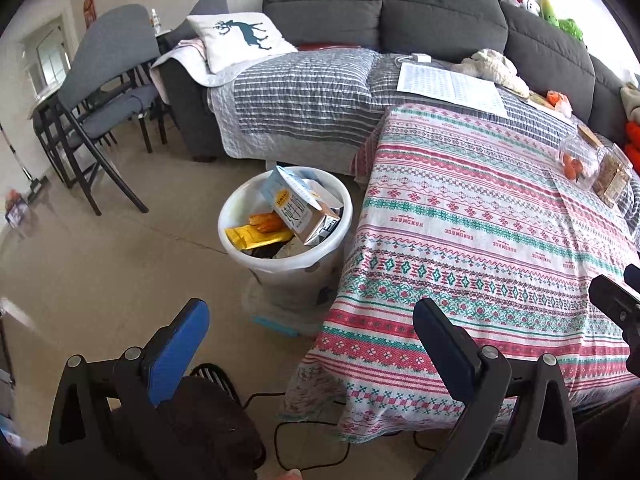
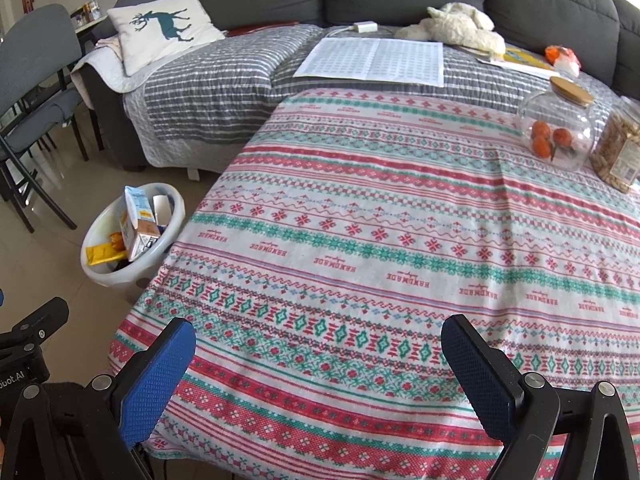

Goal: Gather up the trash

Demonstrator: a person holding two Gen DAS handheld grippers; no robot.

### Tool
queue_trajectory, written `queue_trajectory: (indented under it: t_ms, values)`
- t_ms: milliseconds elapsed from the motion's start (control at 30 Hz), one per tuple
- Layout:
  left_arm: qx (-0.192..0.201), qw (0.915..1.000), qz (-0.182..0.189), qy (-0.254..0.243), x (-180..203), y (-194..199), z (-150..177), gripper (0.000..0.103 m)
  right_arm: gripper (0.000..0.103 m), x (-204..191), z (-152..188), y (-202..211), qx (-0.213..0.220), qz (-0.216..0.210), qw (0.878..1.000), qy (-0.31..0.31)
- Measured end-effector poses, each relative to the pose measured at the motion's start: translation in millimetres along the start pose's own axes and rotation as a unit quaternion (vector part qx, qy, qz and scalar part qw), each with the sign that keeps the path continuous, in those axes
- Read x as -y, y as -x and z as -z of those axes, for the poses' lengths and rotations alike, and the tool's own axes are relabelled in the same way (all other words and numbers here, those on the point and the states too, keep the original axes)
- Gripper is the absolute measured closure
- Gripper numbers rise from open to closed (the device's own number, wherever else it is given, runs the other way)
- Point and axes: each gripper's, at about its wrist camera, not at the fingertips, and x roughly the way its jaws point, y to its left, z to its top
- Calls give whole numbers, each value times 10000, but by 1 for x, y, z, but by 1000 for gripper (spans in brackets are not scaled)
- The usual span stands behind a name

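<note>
White plastic forms the trash bin [image 1: 286, 236], which stands on the floor at the 9 o'clock side of the table, close to the hanging edge of the patterned tablecloth [image 1: 480, 216]. The bin appears nearly full. A milk carton [image 1: 298, 210] leans in it with its top above the rim; a yellow wrapper [image 1: 256, 237] and an orange item lie beside the carton, toward 9 o'clock.

The left gripper [image 1: 312, 336] is spread wide and holds nothing; it hangs above the floor and the table corner, with the bin toward 12 o'clock. The right gripper [image 2: 320, 360] is likewise spread and empty, above the near part of the tablecloth.

No loose trash shows on the near cloth. At 2 o'clock stand a glass jar [image 2: 558, 124] with orange fruit and a second container of snacks; these look like stored food, not waste.

Handling estimate: the carton is probably light and empty, with stiff but crushable walls; grip it across its flat faces near the upper end. The wrapper is probably thin, slippery film; pinch it at a free edge. The bin is probably light and slightly flexible; if it must be moved, grip the rim.
</note>
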Motion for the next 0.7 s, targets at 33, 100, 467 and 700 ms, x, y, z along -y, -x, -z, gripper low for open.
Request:
queue_trajectory:
  t_ms: [33, 100, 467, 700]
  values:
    - [-1, 10000, 0, 1, -1, 0, 0, 0, 2, -1, 0, 0, -4, -7, 10000, 1]
    - [21, 10000, -20, -3, -1, 1, 1, 0, 2, -2, 0, -1, -14, -41, 10000, 3]
    - [68, 9999, -50, 64, -7, 2, 1, 0, 2, -8, 0, -5, -54, -63, 10000, 54]
    - [97, 9999, -106, 58, -7, 3, 1, 0, 2, -12, 2, -6, -77, -97, 9999, 91]
